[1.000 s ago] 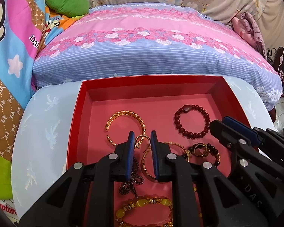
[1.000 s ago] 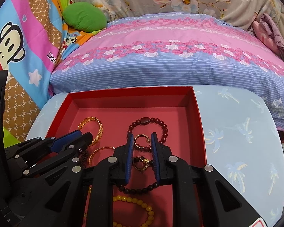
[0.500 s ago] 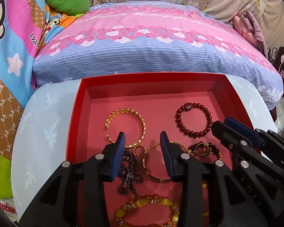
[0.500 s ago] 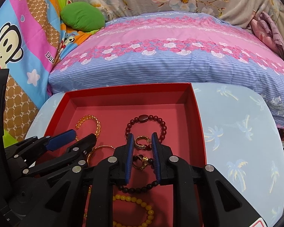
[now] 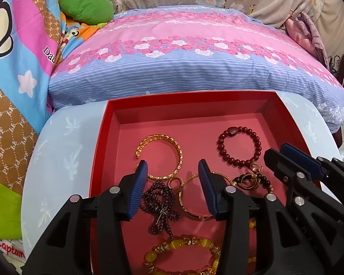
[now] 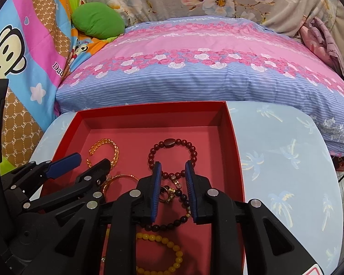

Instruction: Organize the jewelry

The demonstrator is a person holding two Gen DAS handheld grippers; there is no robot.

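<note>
A red tray (image 5: 190, 100) (image 6: 149, 108) holds the jewelry. My left gripper (image 5: 173, 169) is open and empty above a small gold ring (image 5: 175, 181), a thin gold bangle (image 5: 196, 215) and a dark bead string (image 5: 159, 204). A gold cuff bracelet (image 5: 159, 138) lies beyond it. My right gripper (image 6: 172, 168) is open, its fingers either side of a small gold ring (image 6: 175, 180) and a ring cluster (image 6: 168, 193) by the dark red bead bracelet (image 6: 172, 143). Yellow bead bracelets (image 5: 183, 247) (image 6: 169, 247) lie at the near end.
The tray sits on a pale blue round table (image 6: 286, 160) with a palm print. A pink and blue floral pillow (image 5: 190, 52) lies right behind the table. A green cushion (image 5: 86, 5) and cartoon bedding (image 6: 23, 57) are at the left.
My left gripper opened wide and let go of the small gold ring, which now lies in the tray. My right gripper opened slightly and its small ring lies by the red bracelet.
</note>
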